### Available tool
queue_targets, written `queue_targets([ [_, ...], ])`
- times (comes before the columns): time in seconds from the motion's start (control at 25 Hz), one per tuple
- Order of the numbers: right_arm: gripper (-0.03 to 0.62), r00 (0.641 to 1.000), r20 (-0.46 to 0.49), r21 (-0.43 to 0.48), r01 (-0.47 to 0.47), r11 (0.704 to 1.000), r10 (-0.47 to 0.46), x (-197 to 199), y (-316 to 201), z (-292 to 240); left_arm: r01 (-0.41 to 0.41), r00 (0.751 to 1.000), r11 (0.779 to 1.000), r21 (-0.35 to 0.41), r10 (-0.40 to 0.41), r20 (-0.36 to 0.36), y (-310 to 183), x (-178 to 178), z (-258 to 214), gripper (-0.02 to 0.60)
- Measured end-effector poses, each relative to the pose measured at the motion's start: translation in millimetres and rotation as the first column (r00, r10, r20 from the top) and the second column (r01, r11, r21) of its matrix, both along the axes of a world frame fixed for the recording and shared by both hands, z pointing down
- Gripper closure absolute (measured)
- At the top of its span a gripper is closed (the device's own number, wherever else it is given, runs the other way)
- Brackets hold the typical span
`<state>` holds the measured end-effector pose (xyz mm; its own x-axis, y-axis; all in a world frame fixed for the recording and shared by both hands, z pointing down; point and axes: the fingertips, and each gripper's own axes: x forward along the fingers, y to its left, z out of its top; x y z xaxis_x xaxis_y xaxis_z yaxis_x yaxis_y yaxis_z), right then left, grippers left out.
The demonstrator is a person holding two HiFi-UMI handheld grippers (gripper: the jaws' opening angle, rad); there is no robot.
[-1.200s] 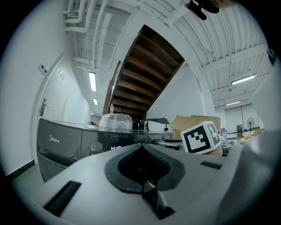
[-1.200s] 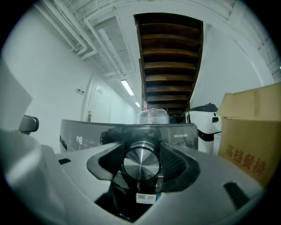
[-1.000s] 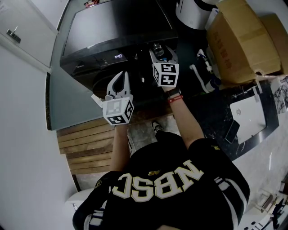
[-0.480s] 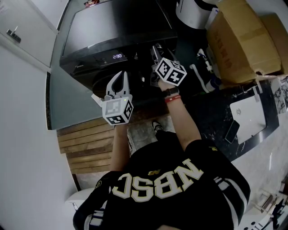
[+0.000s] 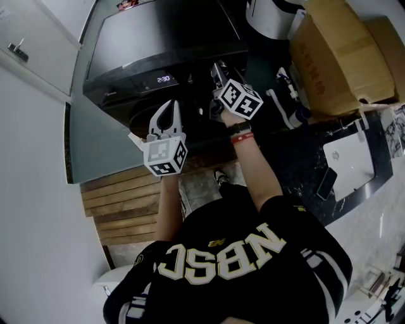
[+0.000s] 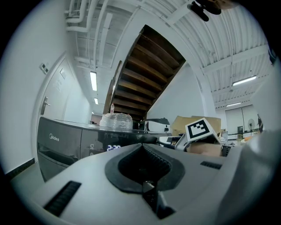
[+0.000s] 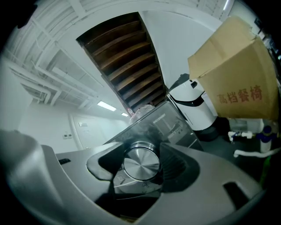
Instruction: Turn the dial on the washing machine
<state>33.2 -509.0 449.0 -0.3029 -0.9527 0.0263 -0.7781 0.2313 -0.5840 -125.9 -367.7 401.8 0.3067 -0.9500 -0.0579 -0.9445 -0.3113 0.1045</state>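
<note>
The dark washing machine point(image 5: 158, 44) fills the top of the head view, its display point(image 5: 163, 80) reading 2:30. My right gripper point(image 5: 219, 71) is at the front panel to the right of the display, rolled so its marker cube sits tilted. In the right gripper view the jaws are shut on the round metal dial point(image 7: 141, 163), one on each side of its rim. My left gripper point(image 5: 168, 112) hangs lower and to the left, off the machine, shut on nothing. In the left gripper view my left gripper point(image 6: 145, 169) points at the panel point(image 6: 66, 140).
A large cardboard box point(image 5: 335, 50) and a white round appliance point(image 5: 272, 16) stand right of the machine. A spray bottle point(image 5: 290, 104) is on the dark floor beside them. Wooden steps point(image 5: 120, 202) lie under my left arm, and a white wall point(image 5: 31, 126) runs along the left.
My right gripper has rolled clockwise on the dial, tilting its marker cube. The display changed from 1:48 to 2:30. The left gripper has stayed put.
</note>
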Motion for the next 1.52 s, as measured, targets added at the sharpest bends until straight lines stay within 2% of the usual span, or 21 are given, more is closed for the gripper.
queue_targets([
  [0.16, 0.333, 0.979, 0.201, -0.049, -0.013, 0.999, 0.022, 6, 0, 3, 0.002, 1.0, 1.0, -0.004, -0.002, -0.001, 2, -1, 0, 0.568],
  [0.28, 0.333, 0.917, 0.394, -0.087, -0.024, 0.996, 0.056, 13, 0, 8, 0.004, 1.0, 1.0, -0.007, -0.004, 0.002, 4, -1, 0, 0.568],
  [0.36, 0.332, 0.908, 0.414, -0.088, -0.027, 0.996, 0.061, 14, 0, 8, 0.006, 1.0, 1.0, -0.007, -0.006, 0.004, 6, -2, -1, 0.568],
  [0.64, 0.336, 0.927, 0.375, -0.071, 0.026, 0.997, 0.003, 12, 3, 7, 0.02, 1.0, 1.0, 0.001, -0.02, 0.0, 16, -11, -7, 0.568],
  [0.8, 0.341, 0.961, 0.274, -0.029, 0.044, 0.999, -0.035, 17, 26, 0, 0.023, 1.0, 1.0, 0.007, -0.024, 0.004, 25, -16, -10, 0.568],
  [0.92, 0.373, 0.989, 0.136, 0.008, 0.062, 0.998, -0.063, 17, 50, -7, 0.022, 1.0, 1.0, 0.012, -0.022, 0.013, 34, -18, -12, 0.568],
  [1.04, 0.404, 0.997, -0.013, 0.039, 0.072, 0.997, -0.071, 18, 77, -14, 0.016, 1.0, 1.0, 0.018, -0.017, 0.021, 44, -19, -13, 0.568],
  [1.16, 0.43, 0.983, -0.174, 0.08, 0.078, 0.994, -0.063, 18, 104, -23, 0.009, 0.999, 1.0, 0.026, -0.01, 0.035, 54, -17, -13, 0.568],
  [1.28, 0.459, 0.95, -0.308, 0.124, 0.087, 0.988, -0.045, 16, 131, -32, 0.002, 0.999, 0.999, 0.039, -0.004, 0.051, 66, -13, -16, 0.568],
  [1.52, 0.521, 0.892, -0.45, 0.173, 0.127, 0.977, -0.036, 3, 176, -37, 0.006, 0.998, 1.0, 0.026, -0.008, 0.057, 88, -15, -4, 0.568],
])
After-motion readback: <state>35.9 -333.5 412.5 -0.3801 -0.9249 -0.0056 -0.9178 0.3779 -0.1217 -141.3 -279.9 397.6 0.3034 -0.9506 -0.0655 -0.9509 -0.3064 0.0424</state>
